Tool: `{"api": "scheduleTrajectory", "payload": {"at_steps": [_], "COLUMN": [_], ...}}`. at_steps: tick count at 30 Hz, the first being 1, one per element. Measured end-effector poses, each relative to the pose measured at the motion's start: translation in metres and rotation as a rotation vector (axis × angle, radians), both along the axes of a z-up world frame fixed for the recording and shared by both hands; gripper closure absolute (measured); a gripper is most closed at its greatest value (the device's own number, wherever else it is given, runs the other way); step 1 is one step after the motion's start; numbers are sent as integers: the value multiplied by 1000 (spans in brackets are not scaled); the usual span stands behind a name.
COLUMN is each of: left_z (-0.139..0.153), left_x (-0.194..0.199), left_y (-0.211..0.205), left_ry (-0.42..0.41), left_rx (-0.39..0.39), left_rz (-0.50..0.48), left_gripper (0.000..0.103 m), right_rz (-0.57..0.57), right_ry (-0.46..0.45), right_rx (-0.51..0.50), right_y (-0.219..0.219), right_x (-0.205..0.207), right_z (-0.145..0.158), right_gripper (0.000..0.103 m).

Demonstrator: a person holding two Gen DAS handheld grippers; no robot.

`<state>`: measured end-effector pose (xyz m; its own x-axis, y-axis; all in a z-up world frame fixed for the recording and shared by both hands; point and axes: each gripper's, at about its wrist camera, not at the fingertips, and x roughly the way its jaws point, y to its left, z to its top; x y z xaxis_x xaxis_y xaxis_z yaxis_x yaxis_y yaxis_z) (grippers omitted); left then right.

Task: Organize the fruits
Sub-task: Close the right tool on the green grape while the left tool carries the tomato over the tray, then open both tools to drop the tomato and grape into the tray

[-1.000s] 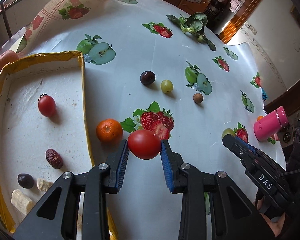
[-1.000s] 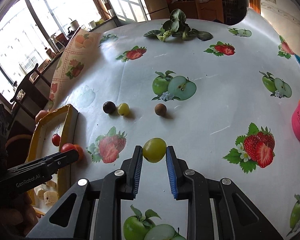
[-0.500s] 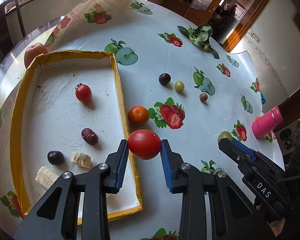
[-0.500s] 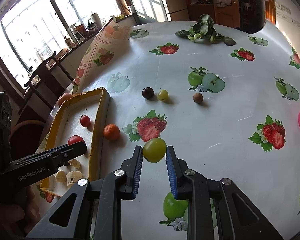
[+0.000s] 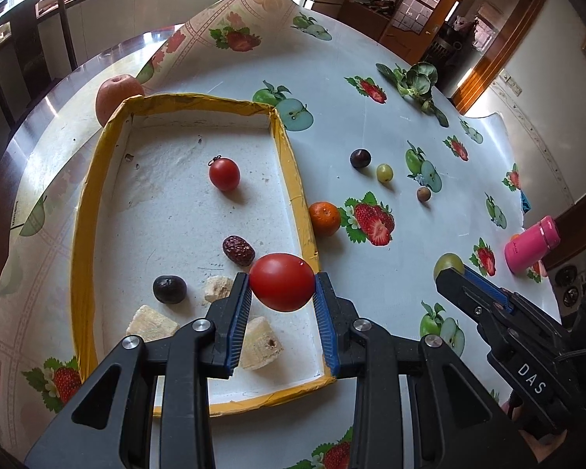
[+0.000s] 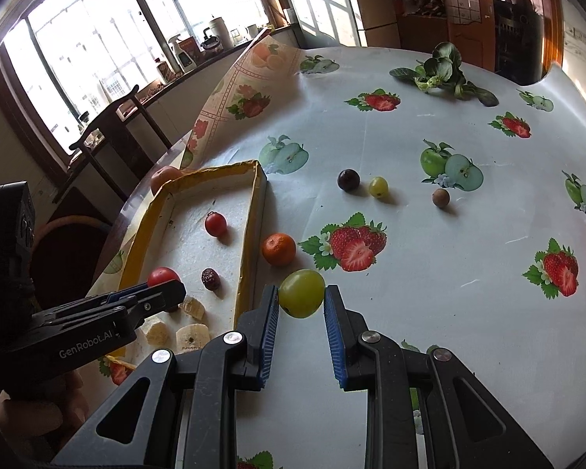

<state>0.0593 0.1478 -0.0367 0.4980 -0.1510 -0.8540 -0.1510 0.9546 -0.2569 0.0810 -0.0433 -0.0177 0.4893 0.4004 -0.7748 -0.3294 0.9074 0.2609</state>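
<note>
My left gripper [image 5: 281,287] is shut on a red tomato [image 5: 282,281] and holds it above the right part of the yellow-rimmed white tray [image 5: 97,179]. The tray holds a small tomato [image 5: 224,174], a red date [image 5: 237,250], a dark plum [image 5: 169,289] and banana pieces [image 5: 152,324]. My right gripper [image 6: 301,297] is shut on a large green grape [image 6: 301,293], above the table beside the tray's right rim [image 6: 250,234]. A mandarin [image 6: 279,249] lies just outside that rim. A dark grape [image 6: 349,179], a small green grape [image 6: 378,187] and a brown longan [image 6: 440,197] lie farther out.
An apple [image 5: 117,92] sits behind the tray's far corner. A pink bottle [image 5: 531,244] lies at the table's right edge. Leafy greens [image 6: 441,72] lie at the far side. The tablecloth is folded up [image 6: 250,78] behind the tray. A chair [image 6: 113,125] stands at the left.
Both grippers have risen and moved left with their fruit. The left gripper's tomato went from beside the mandarin to above the tray. The right gripper's grape has neared the tray's rim.
</note>
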Motion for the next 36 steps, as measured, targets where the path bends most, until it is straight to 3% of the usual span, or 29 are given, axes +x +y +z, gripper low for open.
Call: {"api": "scheduleTrajectory", "payload": {"at_steps": [19, 36], "left_z": [-18, -45], "left_x": [8, 53], "left_y": [63, 98], "left_ry": [35, 84], "left_rx": [4, 39], "left_rz": [121, 153], "left_gripper": [73, 73], "right_rz": [142, 243], "right_ry": [26, 90], "right_rx": [7, -71], "right_y": [79, 154], "right_x": [18, 64], "right_z": [-14, -63], "right_gripper": [79, 79]}}
